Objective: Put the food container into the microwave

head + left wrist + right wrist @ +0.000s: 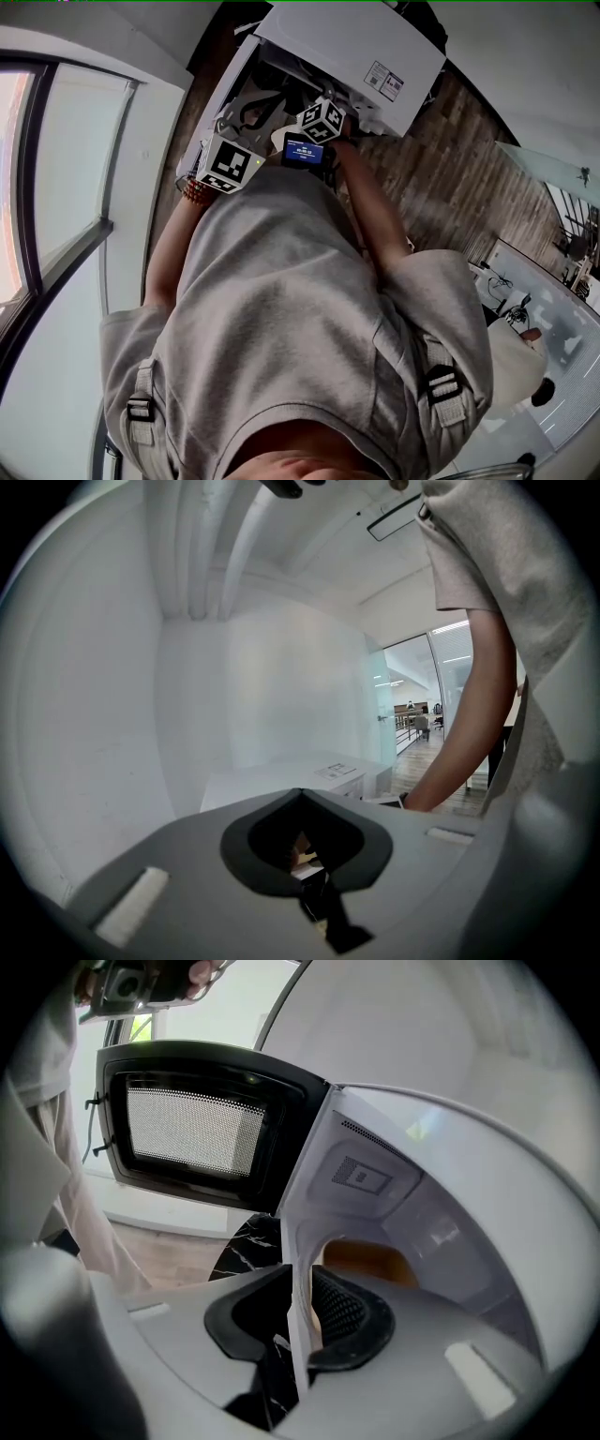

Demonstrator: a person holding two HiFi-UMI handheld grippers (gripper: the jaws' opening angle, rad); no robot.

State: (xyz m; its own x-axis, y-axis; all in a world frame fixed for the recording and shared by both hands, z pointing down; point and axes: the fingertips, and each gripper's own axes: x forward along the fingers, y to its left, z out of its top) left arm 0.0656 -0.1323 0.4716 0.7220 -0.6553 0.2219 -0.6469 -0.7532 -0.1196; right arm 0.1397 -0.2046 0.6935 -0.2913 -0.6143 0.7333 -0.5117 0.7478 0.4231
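The white microwave (366, 42) stands ahead of me with its black-framed, mesh-windowed door (192, 1133) swung open to the left. In the right gripper view my right gripper (298, 1321) is shut on a thin white wall, which looks like the rim of the translucent food container (441, 1213). Something tan (366, 1260) shows behind that wall. The container fills the right of that view, at the microwave's opening. My left gripper (300, 846) looks shut with nothing in it, and it points across the microwave's white top (300, 778). In the head view both marker cubes sit just before the microwave.
A black marbled counter (239, 1246) lies under the open door. Wooden floor (450, 178) runs to the right of the microwave and a white wall with a window (56, 187) to the left. My own arm (469, 724) crosses the right of the left gripper view.
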